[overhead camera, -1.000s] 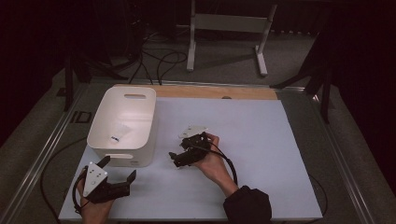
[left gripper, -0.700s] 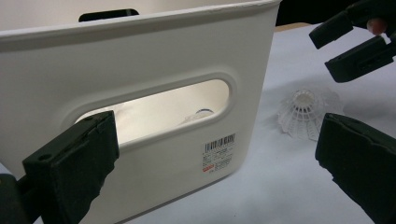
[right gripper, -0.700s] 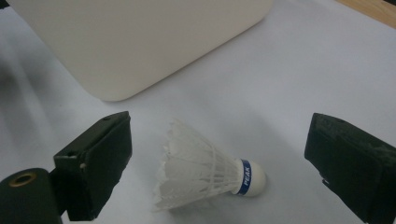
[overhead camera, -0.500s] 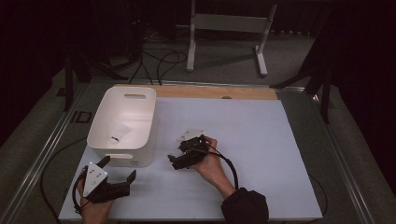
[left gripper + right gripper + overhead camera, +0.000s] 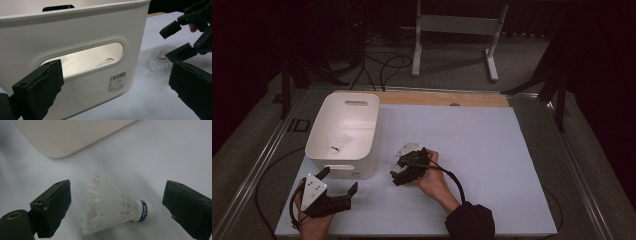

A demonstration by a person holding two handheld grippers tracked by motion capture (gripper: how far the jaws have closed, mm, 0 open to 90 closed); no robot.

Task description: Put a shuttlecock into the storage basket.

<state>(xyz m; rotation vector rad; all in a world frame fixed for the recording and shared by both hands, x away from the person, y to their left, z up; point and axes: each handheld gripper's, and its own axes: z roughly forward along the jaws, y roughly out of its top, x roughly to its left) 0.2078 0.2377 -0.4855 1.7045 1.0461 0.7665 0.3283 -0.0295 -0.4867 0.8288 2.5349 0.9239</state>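
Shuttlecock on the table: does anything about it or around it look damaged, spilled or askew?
Nothing stands out. The shuttlecock lies on its side on the table, feathers intact, between the open jaws of the right gripper, beside the white bin.

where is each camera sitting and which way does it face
High view: fixed above the person's side, looking forward and down on the table; both hands, left gripper and right gripper enter from below.
Left gripper view: rides the left gripper, facing the white bin wall; its two jaws show, set apart.
Right gripper view: rides the right gripper, looking down between its spread jaws at the shuttlecock.
Shared: both gripper views show shuttlecock and bin.
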